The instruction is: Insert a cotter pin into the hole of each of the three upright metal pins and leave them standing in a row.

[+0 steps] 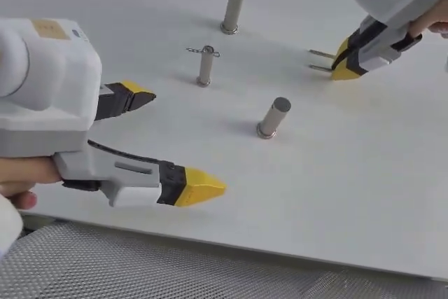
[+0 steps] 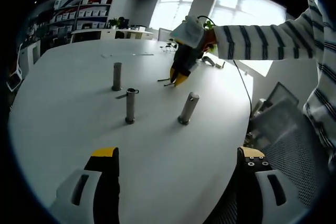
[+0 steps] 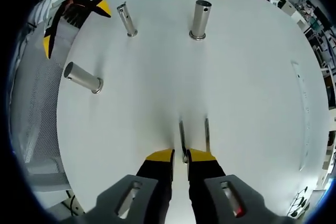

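Pinched in the nearly closed jaws of the right gripper (image 3: pixel 182 158): a cotter pin (image 3: pixel 182 137), gripped at its back end. Long axis in line with the jaws, both legs side by side and pointing straight ahead past the tips, one on the jaw line, the other just right of it. Low over the white table (image 3: pixel 252 77); touching it or not, impossible to tell.

Standing well ahead of those jaws, each upright with long axis vertical: the far pin (image 3: pixel 200 19) slightly right of the jaw line, the middle pin (image 3: pixel 126 19) left of it, the near pin (image 3: pixel 83 77) further left and closer. Through the top of the middle pin, a second cotter pin (image 1: pixel 203 51), lying crosswise and level.

Jaws of the left gripper (image 1: pixel 190 141) spread wide, nothing between them. Ahead of that gap, the middle pin and near pin roughly side by side; beyond them, the far pin to the left and the right gripper further off.
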Available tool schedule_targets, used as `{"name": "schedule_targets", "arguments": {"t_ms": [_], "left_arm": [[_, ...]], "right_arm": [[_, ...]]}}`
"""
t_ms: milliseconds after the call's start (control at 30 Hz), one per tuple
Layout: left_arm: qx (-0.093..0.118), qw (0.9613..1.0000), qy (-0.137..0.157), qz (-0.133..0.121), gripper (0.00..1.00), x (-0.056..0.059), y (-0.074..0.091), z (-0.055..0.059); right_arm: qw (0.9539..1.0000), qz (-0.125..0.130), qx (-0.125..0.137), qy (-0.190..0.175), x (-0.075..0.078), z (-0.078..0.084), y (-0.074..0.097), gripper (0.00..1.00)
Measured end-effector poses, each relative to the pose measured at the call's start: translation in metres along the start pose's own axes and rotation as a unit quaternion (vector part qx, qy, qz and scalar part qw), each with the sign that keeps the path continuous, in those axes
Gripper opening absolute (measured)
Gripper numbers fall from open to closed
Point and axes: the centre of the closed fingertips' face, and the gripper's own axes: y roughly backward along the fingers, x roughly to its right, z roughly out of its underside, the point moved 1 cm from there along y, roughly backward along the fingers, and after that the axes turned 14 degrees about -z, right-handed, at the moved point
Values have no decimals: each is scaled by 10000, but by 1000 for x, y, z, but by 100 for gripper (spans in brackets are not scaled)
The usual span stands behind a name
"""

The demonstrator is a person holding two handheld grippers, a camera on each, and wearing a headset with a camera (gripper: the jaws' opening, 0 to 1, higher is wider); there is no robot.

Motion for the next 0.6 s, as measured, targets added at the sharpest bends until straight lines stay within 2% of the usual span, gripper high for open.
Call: {"name": "schedule_targets", "arguments": {"t_ms": [33, 100, 200, 233, 367, 433, 500, 533, 600], "left_arm": [[170, 9995, 243, -68, 92, -2, 0, -6], [270, 9986, 438, -81, 91, -7, 1, -9], [215, 9992, 319, -139, 91, -14, 2, -5], [223, 9992, 315, -139, 91, -16, 3, -5], [200, 9990, 362, -139, 91, -26, 5, 0], [131, 9994, 270, -173, 91, -29, 5, 4], [123, 9995, 255, -165, 91, -31, 6, 6], [139, 9994, 269, -152, 91, -31, 7, 6], [269, 9989, 359, -145, 90, -33, 8, 2]], "right_arm": [[10000, -17, -9, -11, 0, 0, 0, 5], [10000, -22, -35, -27, 2, 0, 0, 2], [9999, 14, -135, 22, 5, -1, 1, 0], [9995, -11, -261, 200, 4, -1, 2, 0], [9973, -7, -564, 464, 3, -1, 0, 0], [9965, -9, -696, 469, 0, -2, -1, 0], [9955, -25, -810, 496, 3, -1, -1, 0], [9940, -37, -923, 593, 3, -3, -1, 0], [9941, -25, -931, 555, 4, -2, -1, 0]]}}
